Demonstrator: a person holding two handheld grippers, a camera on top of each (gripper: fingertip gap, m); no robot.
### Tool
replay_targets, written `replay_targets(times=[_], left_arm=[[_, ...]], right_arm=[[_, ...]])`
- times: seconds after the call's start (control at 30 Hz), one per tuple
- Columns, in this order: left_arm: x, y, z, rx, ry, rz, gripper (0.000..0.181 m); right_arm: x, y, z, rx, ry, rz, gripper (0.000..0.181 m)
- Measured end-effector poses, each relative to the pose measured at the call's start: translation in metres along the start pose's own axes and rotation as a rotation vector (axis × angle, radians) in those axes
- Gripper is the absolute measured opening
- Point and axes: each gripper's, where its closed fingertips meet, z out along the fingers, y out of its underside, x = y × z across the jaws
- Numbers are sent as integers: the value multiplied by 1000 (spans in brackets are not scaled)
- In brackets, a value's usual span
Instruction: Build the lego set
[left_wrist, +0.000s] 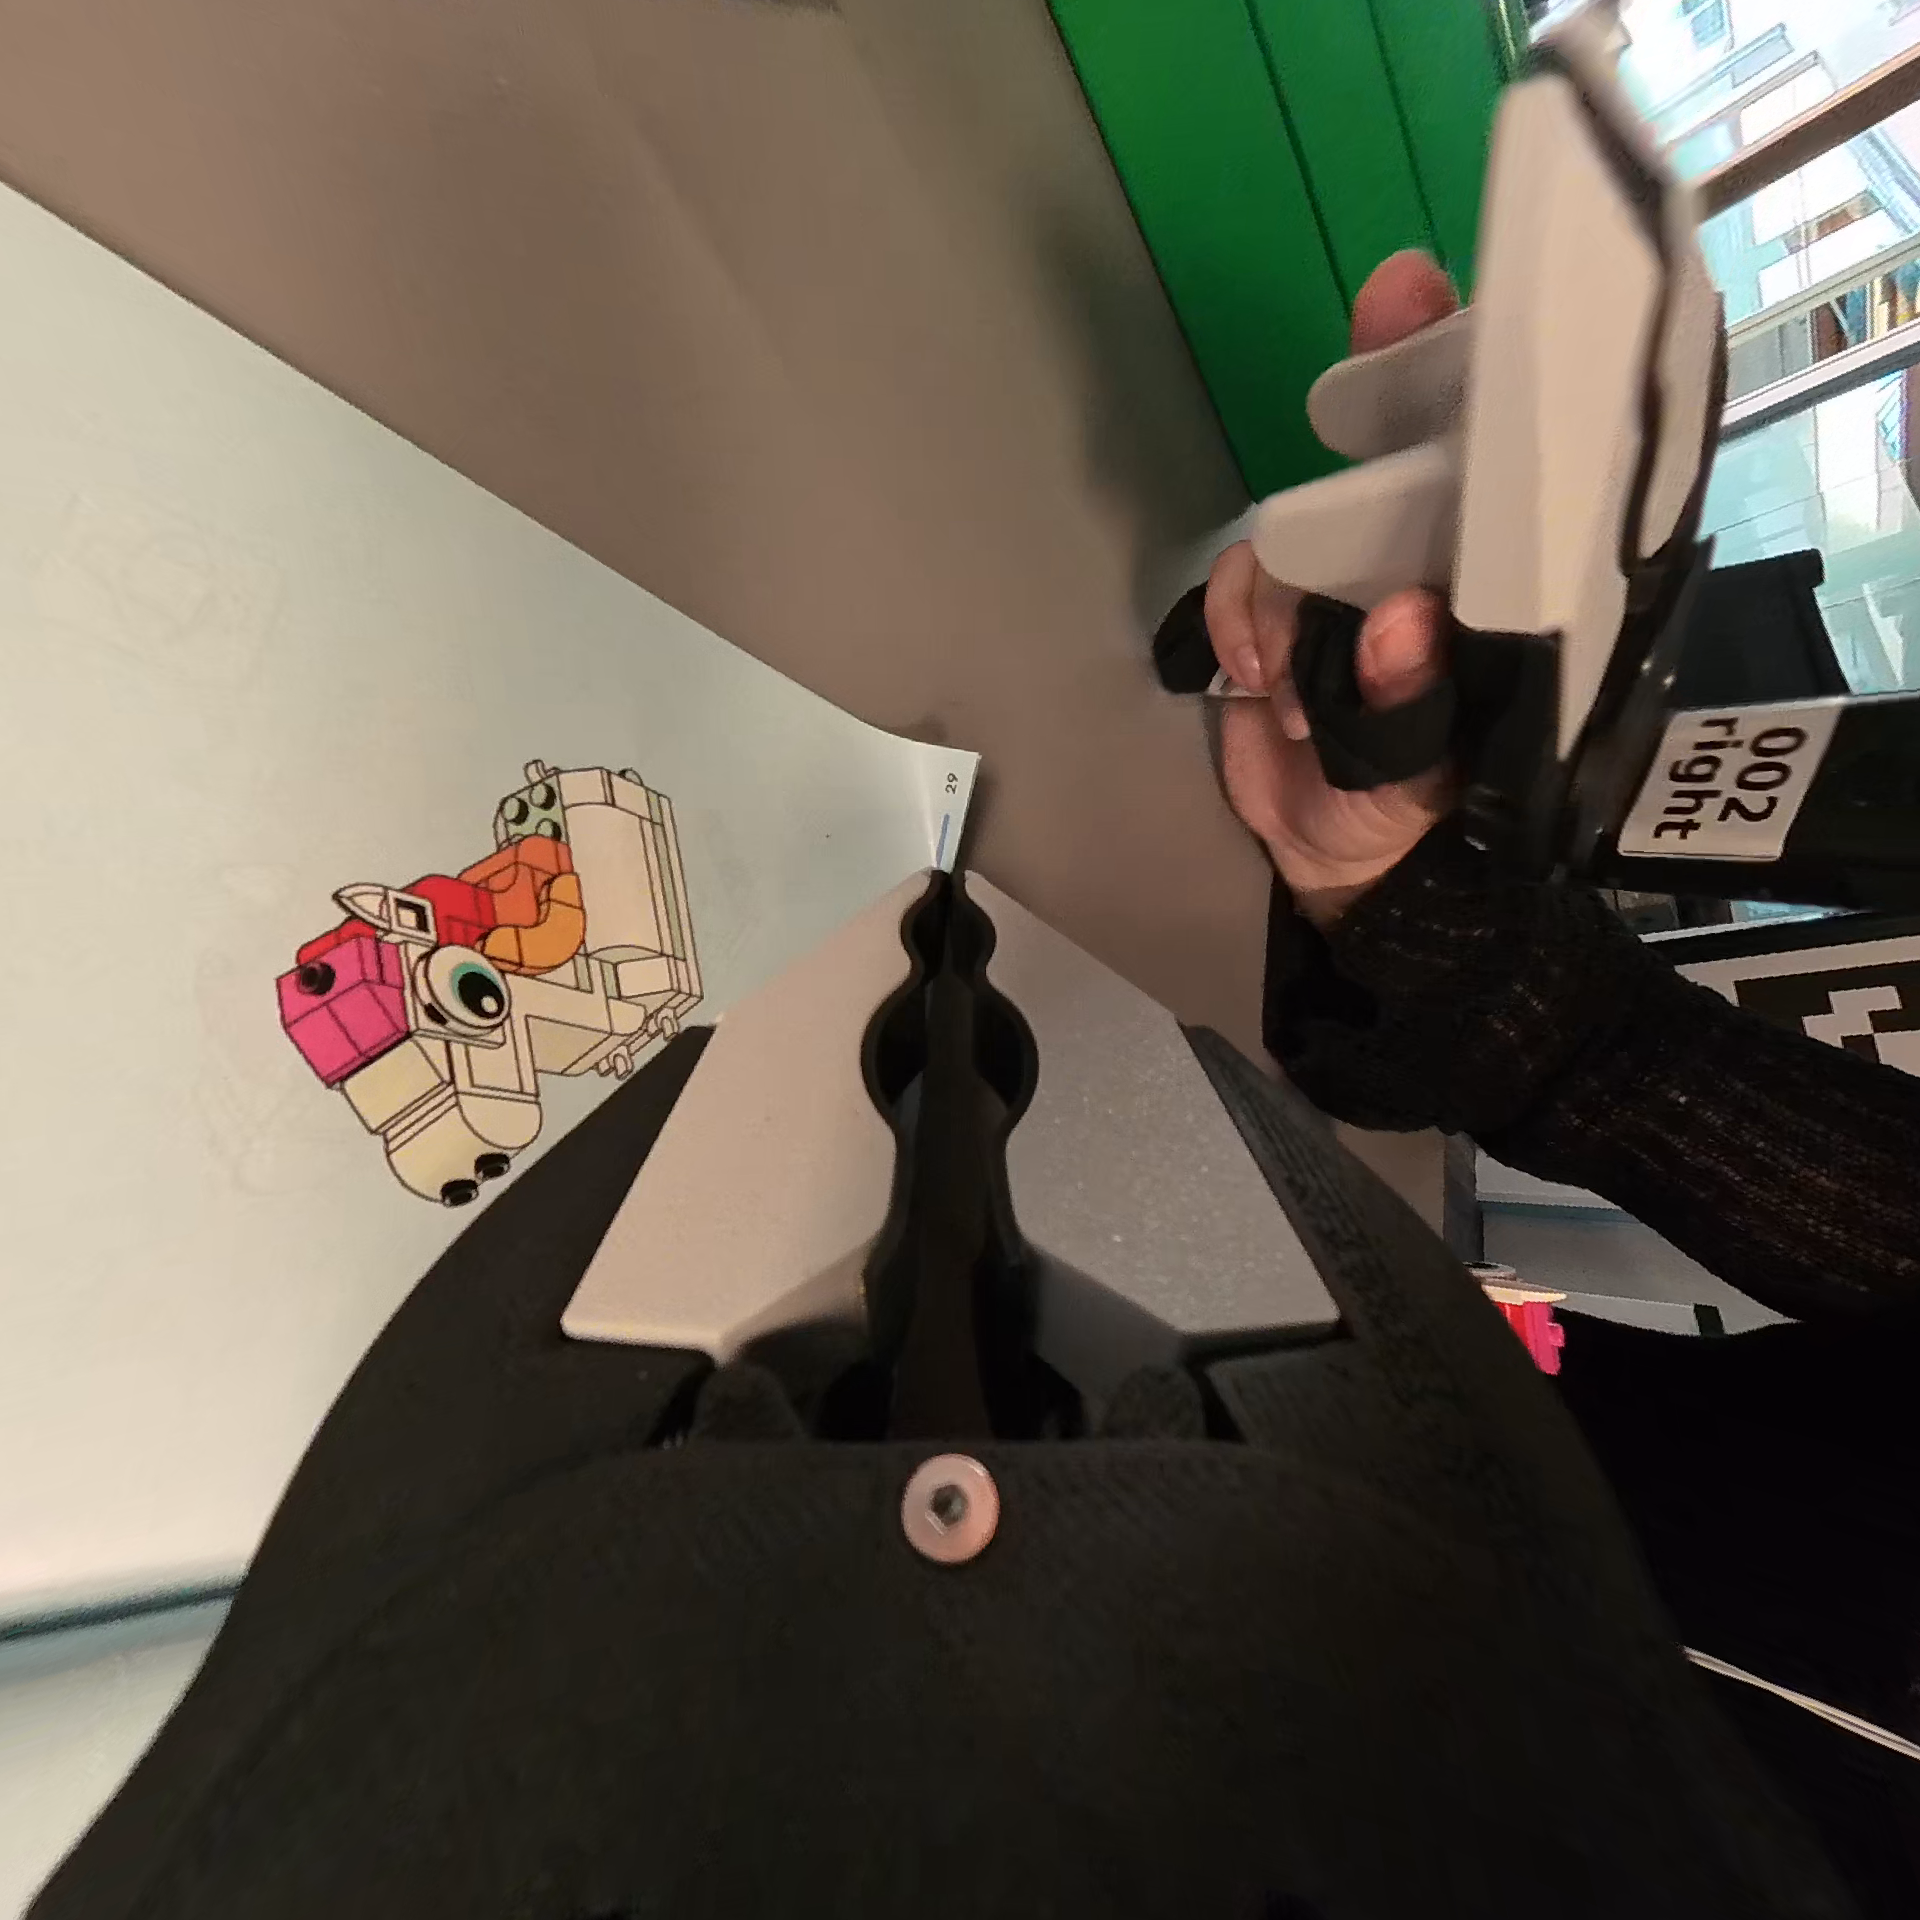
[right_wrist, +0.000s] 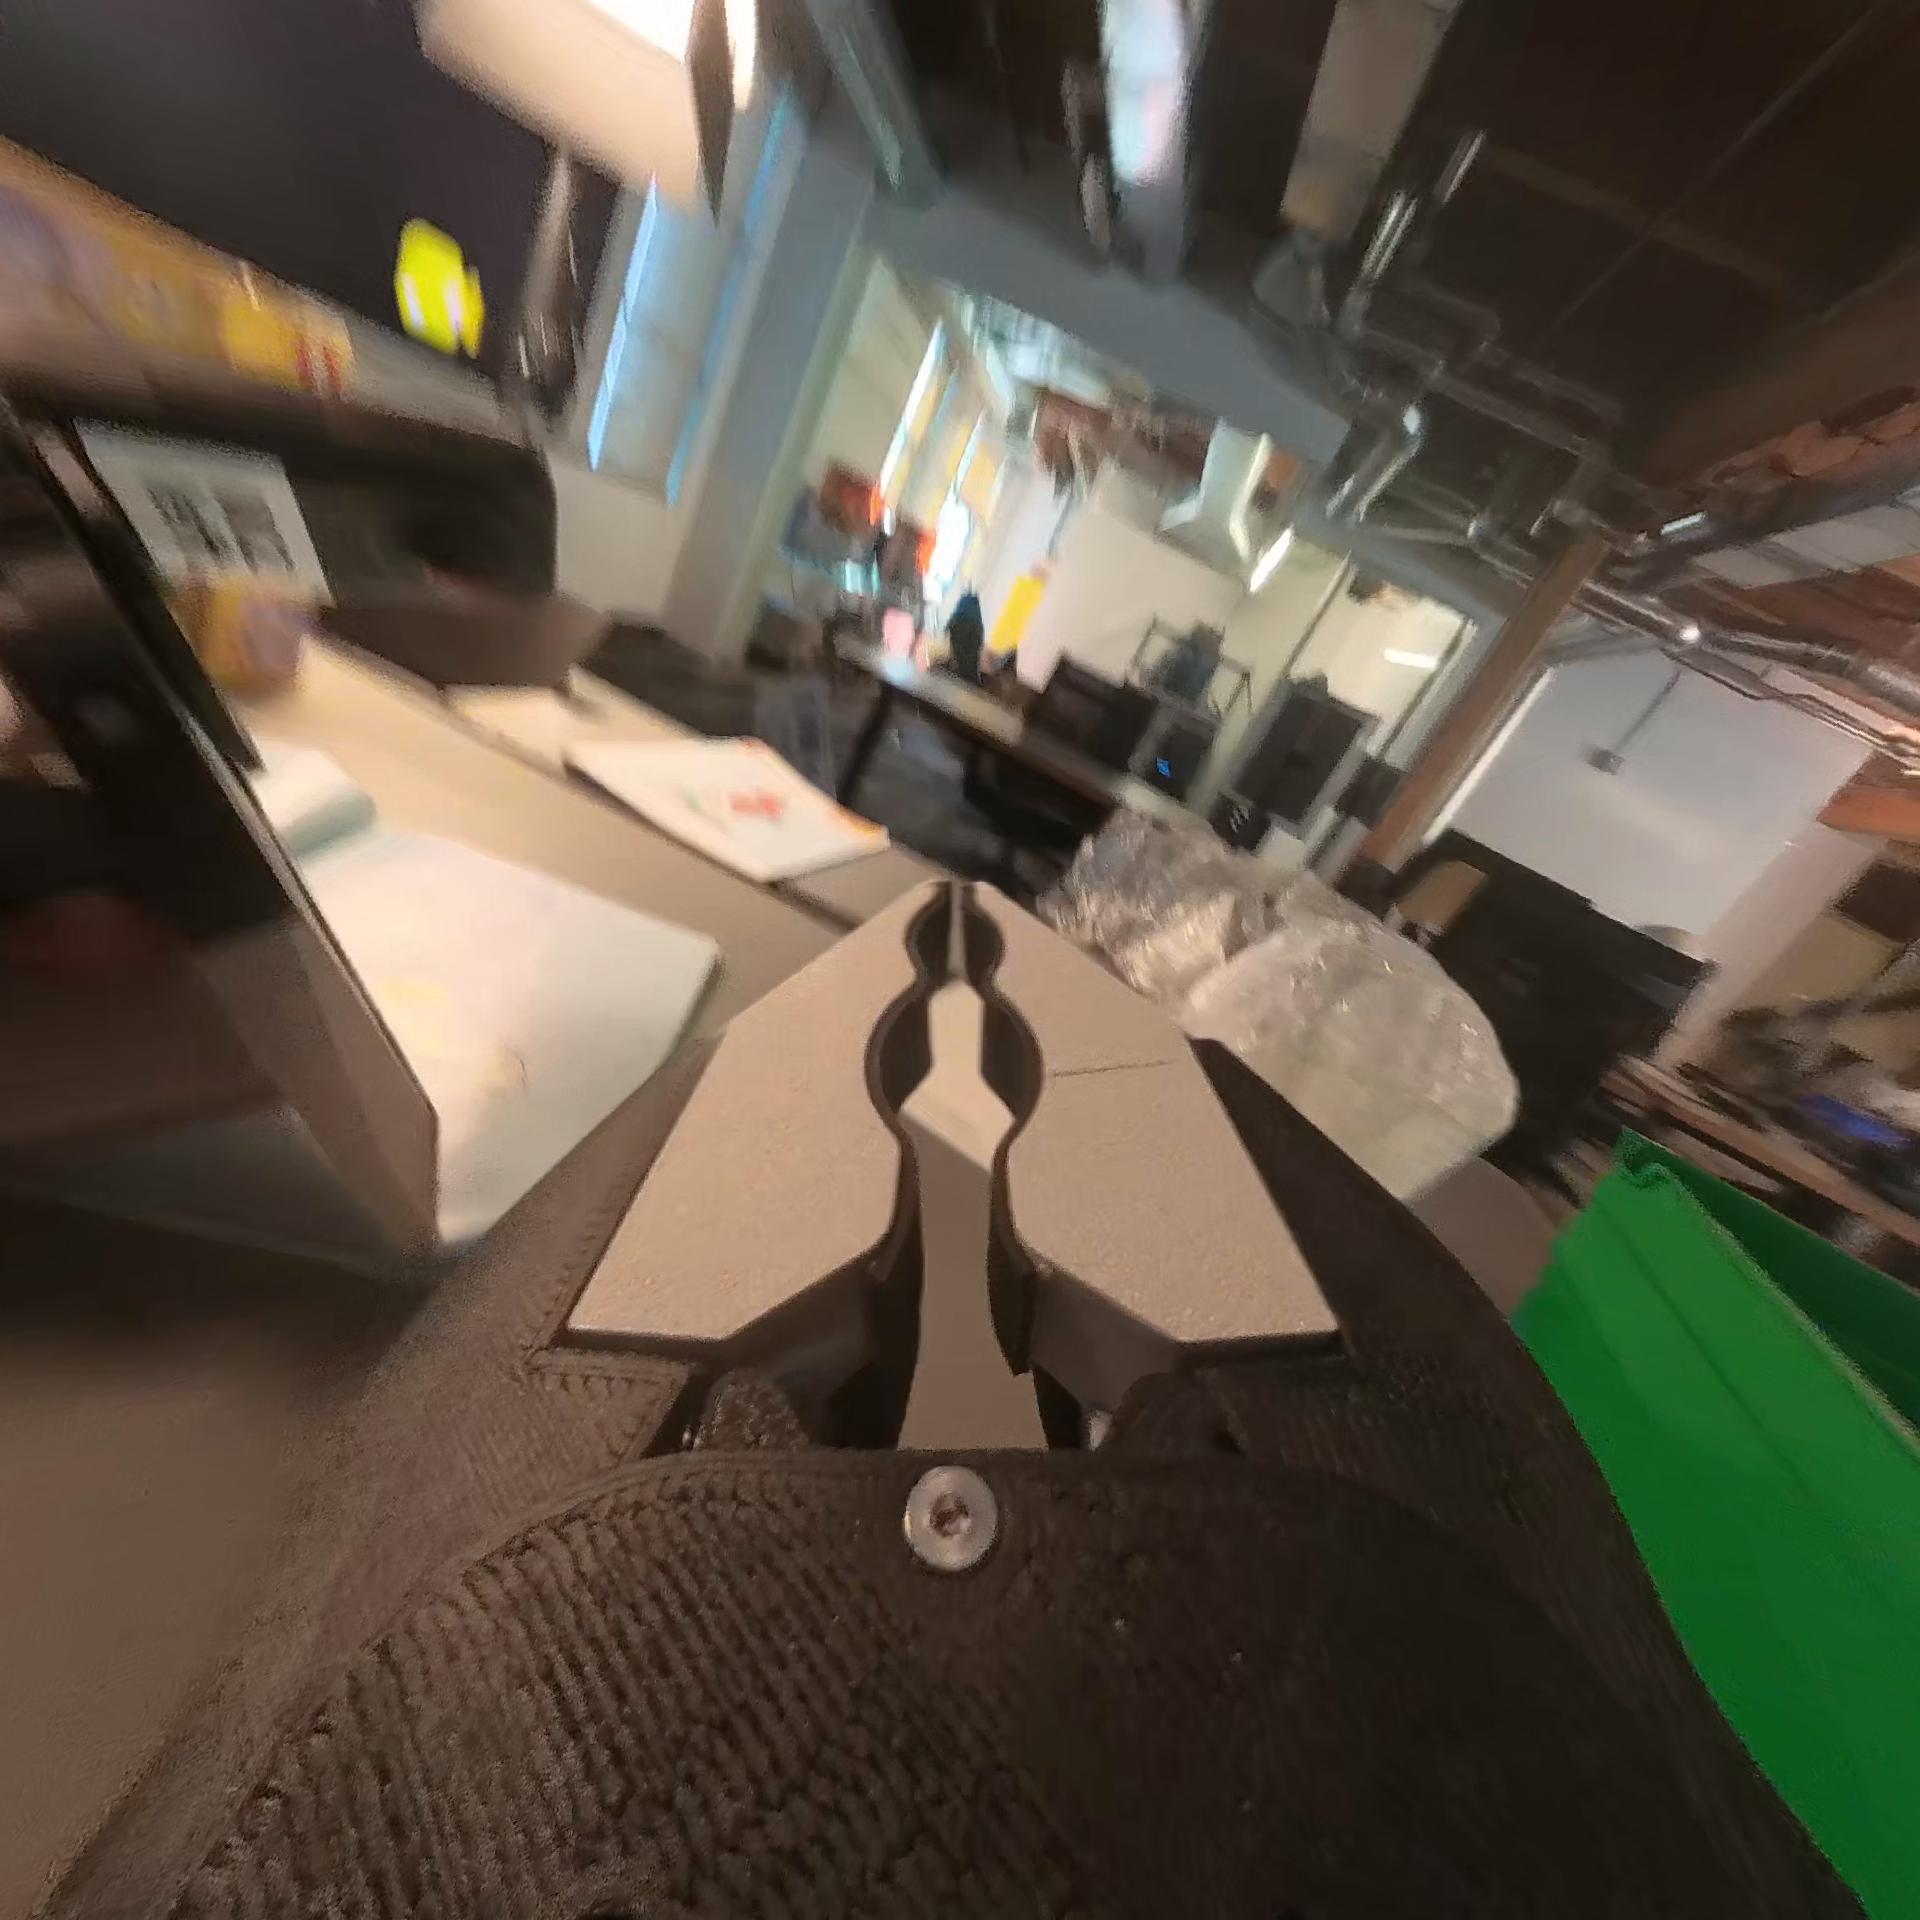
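Observation:
The instruction booklet page (left_wrist: 312, 623) shows a drawing of a white, pink, red and orange brick model (left_wrist: 478, 977). The page is lifted and curls up from the table. My left gripper (left_wrist: 945, 881) is shut on the page's corner edge. My right gripper (right_wrist: 954, 891) is shut and empty, held in the air and pointing across the room; this view is blurred. In the left wrist view a hand (left_wrist: 1320, 748) in a dark sleeve holds the right gripper's grey body (left_wrist: 1558, 364) to the upper right. A pink brick piece (left_wrist: 1529, 1330) peeks out at the right, mostly hidden.
A green bin (right_wrist: 1714, 1455) stands at the right, and also shows in the left wrist view (left_wrist: 1299, 208). Clear plastic bags (right_wrist: 1299, 997) lie on the grey table (left_wrist: 779, 416). A second open booklet (right_wrist: 727, 810) lies farther back. The left gripper's dark body (right_wrist: 156, 831) is close on the left. My hands' fingertips stand some 12 cm from each other.

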Motion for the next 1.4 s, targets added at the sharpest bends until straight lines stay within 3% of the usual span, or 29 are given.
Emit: replay_targets(times=[0.17,0.33,0.57,0.73,0.97,1.0,1.03,1.13,1.2,1.3,1.4], left_arm=[[0,-1,-1,10,0,6,0],[8,-6,-7,47,70,-12,0],[10,-6,-11,46,114,-50,0],[18,-7,-15,58,167,-31,0],[59,-2,-42,104,361,91,0],[65,-1,-51,139,372,117,2],[69,0,-62,181,363,137,22],[69,6,-105,354,250,250,43],[50,19,-130,428,46,333,56],[11,46,-153,401,-267,406,78],[-8,66,-156,325,-376,426,93]], right_arm=[[-36,38,-4,-298,-284,-16,0],[-66,55,-21,-466,-519,85,0],[-78,48,-32,-464,-651,196,0],[-89,52,-36,-505,-693,151,0],[-118,32,-10,-429,-656,104,0],[-122,29,-5,-415,-656,102,0],[-126,25,-2,-397,-661,100,0],[-138,18,2,-363,-691,89,0],[-143,19,3,-374,-703,69,0],[-143,27,7,-426,-685,58,0],[-139,32,6,-466,-660,78,0]])
